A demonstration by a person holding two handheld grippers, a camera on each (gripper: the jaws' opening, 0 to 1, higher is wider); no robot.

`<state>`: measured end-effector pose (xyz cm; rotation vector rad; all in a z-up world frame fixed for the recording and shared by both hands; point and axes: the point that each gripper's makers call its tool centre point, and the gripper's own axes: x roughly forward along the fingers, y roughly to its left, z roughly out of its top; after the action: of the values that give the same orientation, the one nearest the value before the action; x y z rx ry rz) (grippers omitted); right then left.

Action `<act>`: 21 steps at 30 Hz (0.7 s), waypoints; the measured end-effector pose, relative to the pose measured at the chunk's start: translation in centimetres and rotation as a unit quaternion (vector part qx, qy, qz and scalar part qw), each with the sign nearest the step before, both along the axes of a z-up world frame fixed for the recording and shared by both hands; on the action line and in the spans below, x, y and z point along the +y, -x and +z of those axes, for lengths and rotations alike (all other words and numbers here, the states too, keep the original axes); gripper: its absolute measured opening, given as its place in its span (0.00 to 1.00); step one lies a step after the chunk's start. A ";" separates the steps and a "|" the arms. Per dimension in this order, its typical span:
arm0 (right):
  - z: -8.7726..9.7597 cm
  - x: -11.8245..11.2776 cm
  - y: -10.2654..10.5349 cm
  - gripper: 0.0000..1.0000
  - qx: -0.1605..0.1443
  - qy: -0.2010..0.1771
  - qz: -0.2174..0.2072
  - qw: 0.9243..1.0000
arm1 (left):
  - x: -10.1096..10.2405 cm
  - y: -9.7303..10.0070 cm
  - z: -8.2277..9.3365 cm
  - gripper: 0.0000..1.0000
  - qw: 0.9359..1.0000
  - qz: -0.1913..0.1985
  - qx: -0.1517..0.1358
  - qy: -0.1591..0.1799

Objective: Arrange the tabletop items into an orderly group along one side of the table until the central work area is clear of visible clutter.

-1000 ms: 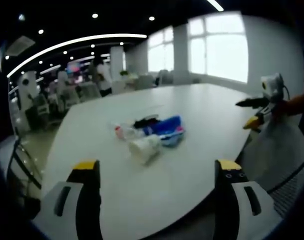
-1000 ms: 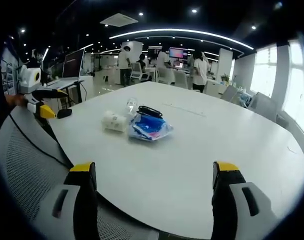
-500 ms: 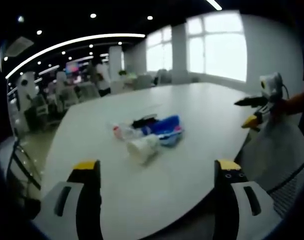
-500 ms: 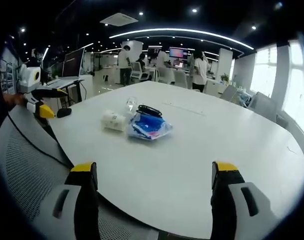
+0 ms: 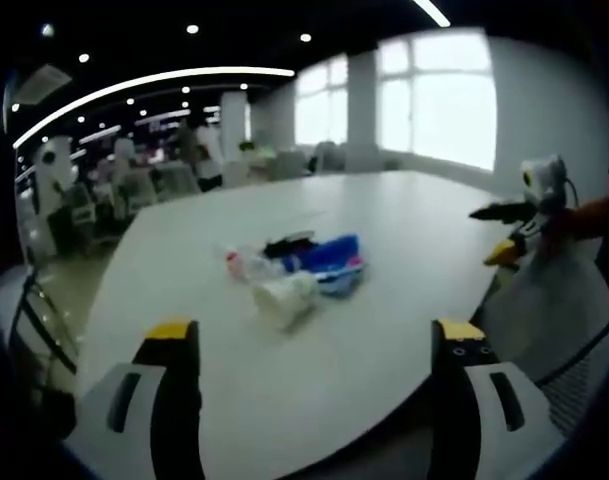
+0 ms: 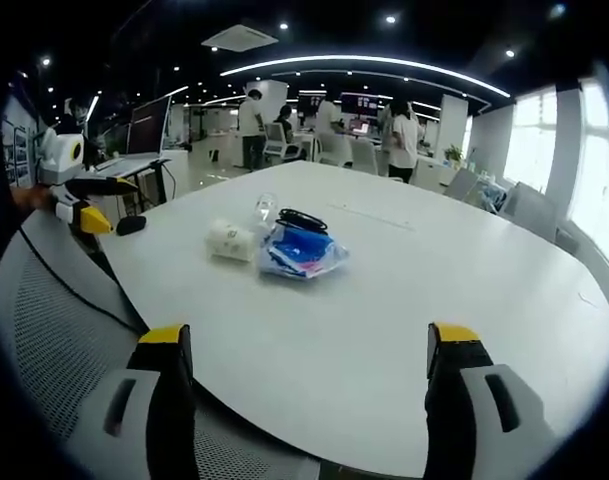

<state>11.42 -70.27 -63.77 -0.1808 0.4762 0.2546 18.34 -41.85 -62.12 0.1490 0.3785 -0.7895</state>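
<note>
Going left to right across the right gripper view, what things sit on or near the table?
The other tool held off the table's edge → white roll → blue plastic bag → bare white table. The small clear bottle and black item overlap those, so I leave them out.

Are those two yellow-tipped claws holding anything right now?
No. The left gripper and right gripper are both open with nothing between their fingers. The white roll and blue packet lie untouched on the table.

Smooth matt table (image 6: pixel 404 290) — glossy crinkled plastic bag (image 6: pixel 302 252).
</note>
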 end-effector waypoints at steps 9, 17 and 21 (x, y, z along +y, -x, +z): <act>0.0 0.1 0.1 0.97 0.001 -0.001 0.003 1.000 | -0.1 0.1 0.0 0.94 1.000 -0.003 0.001 0.004; 0.0 -0.4 0.0 0.97 0.001 -0.009 -0.012 1.000 | -0.1 0.0 -0.3 0.98 1.000 -0.013 0.011 0.004; -0.1 -0.3 0.0 0.97 0.005 -0.008 -0.012 1.000 | 0.2 -0.8 -0.3 0.98 1.000 -0.017 0.003 -0.006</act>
<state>11.39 -70.61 -63.91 -0.1580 0.4856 0.2358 19.17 -41.66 -62.44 0.1645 0.3873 -0.8207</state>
